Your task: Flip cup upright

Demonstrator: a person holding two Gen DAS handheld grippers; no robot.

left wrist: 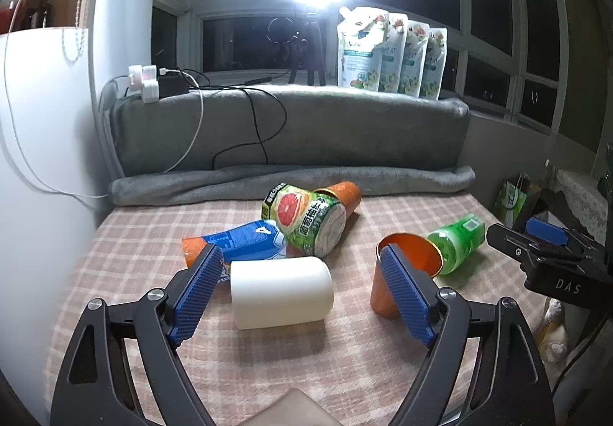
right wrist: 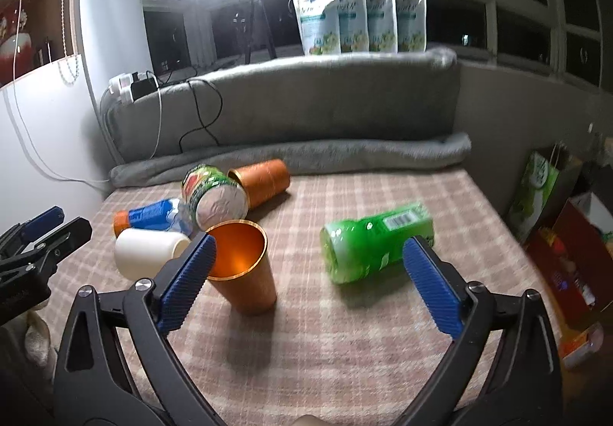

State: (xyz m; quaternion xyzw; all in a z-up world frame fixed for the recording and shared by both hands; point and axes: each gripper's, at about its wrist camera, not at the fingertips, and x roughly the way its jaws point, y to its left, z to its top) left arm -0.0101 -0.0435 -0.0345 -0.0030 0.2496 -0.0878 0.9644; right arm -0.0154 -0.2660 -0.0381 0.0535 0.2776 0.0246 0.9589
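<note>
Both claws, left (left wrist: 302, 288) & right (right wrist: 308, 278), gape w/ nothing held; white cup (left wrist: 281, 292) lies sideways at frame center on tabletop (left wrist: 345, 368), so I'd close left pads across its body, then tip it mouth-up clear of orange cup (left wrist: 408, 272).

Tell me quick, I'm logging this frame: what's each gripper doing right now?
Left gripper: open, holding nothing; the white cup lies on its side between its fingers.
Right gripper: open, holding nothing; an orange cup stands upright by its left finger.
</note>
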